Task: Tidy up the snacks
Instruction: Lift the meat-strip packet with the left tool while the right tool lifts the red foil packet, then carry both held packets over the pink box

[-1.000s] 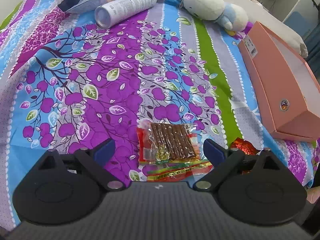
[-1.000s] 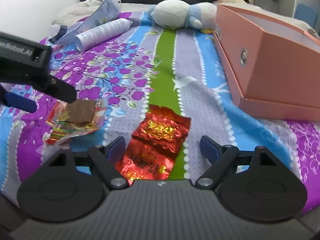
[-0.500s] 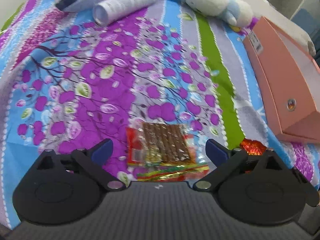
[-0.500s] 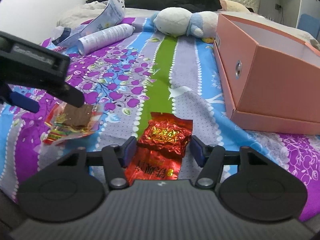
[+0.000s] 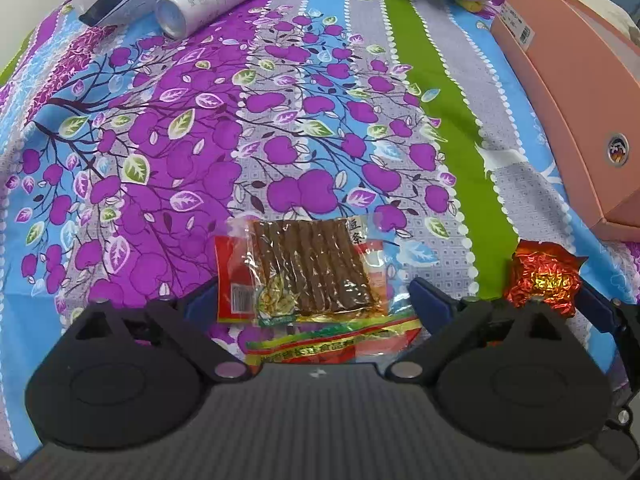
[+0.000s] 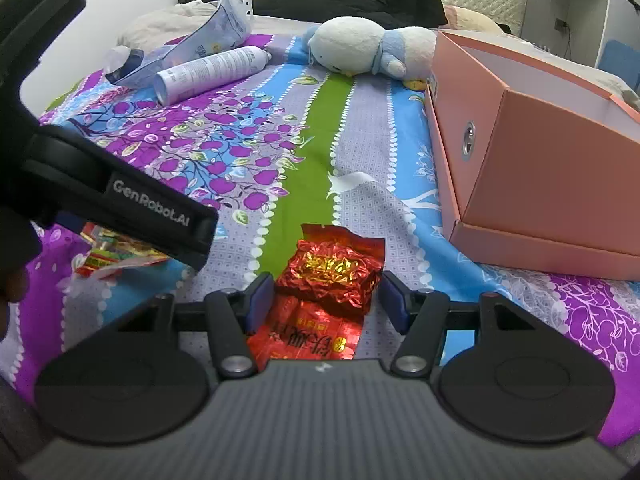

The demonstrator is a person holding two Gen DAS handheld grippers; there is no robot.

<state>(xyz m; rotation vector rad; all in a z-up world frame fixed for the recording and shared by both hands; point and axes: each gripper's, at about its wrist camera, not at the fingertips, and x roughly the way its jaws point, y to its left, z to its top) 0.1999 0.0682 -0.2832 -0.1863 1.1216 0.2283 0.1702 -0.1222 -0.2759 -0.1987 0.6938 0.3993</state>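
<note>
A clear packet of brown snack sticks [image 5: 312,276] lies on the patterned bedspread between the open fingers of my left gripper [image 5: 312,300], which sits low around it. A red foil snack packet [image 6: 332,276] lies on the green stripe; it also shows in the left wrist view [image 5: 542,278]. My right gripper [image 6: 326,302] has its blue pads close on both sides of the red packet, gripping it. The left gripper's body [image 6: 120,208] shows at the left of the right wrist view, over the stick packet [image 6: 108,258].
An open pink box [image 6: 540,168] stands at the right, also in the left wrist view [image 5: 580,92]. A white spray can [image 6: 212,72], a plastic bag [image 6: 200,44] and a plush toy [image 6: 368,48] lie at the far end of the bed.
My right gripper's fingers have closed in from wide open onto the red foil packet. My left gripper has lowered and moved forward around the stick packet, still open.
</note>
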